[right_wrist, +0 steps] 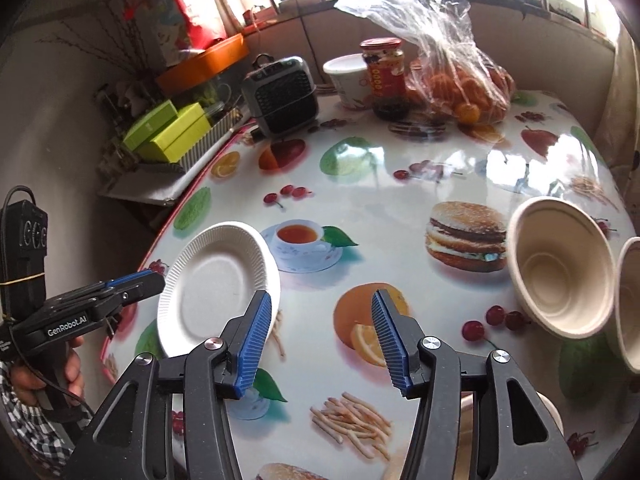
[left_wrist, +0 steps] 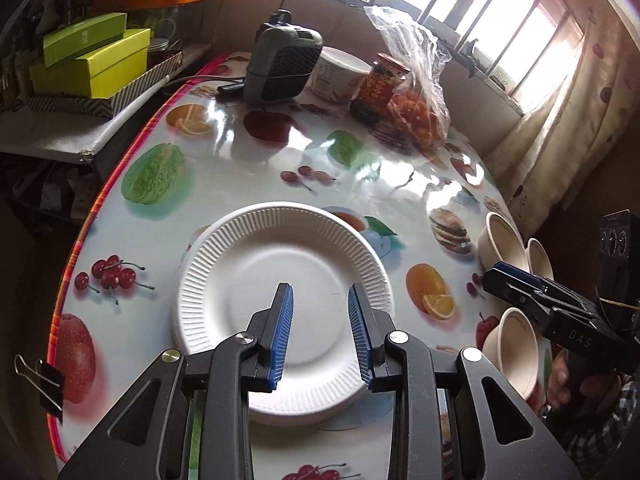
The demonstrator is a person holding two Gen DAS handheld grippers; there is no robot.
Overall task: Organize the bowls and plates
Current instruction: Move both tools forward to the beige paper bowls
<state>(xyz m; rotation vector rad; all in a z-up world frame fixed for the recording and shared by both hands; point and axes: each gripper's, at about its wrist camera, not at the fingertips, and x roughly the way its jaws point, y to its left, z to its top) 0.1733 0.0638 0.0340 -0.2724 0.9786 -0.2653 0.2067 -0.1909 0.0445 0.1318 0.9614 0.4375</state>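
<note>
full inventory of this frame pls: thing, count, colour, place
paper plates: stack, count unclear, white, table's near left
bowls: three seen, cream, table's right
heater: one, grey-black, far side
tub: one, white, beside heater
jar: one, red label, beside tub
bag of oranges: one, clear, far right
boxes: two, green, side shelf
binder clip: one, black, table edge
tablecloth: one, white, fruit print
left tongs: blue pads, open, empty
right tongs: blue pads, open, empty

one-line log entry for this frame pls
left gripper: open, empty, above paper plates | right gripper: open, empty | bowls: on table, right side, not stacked
</note>
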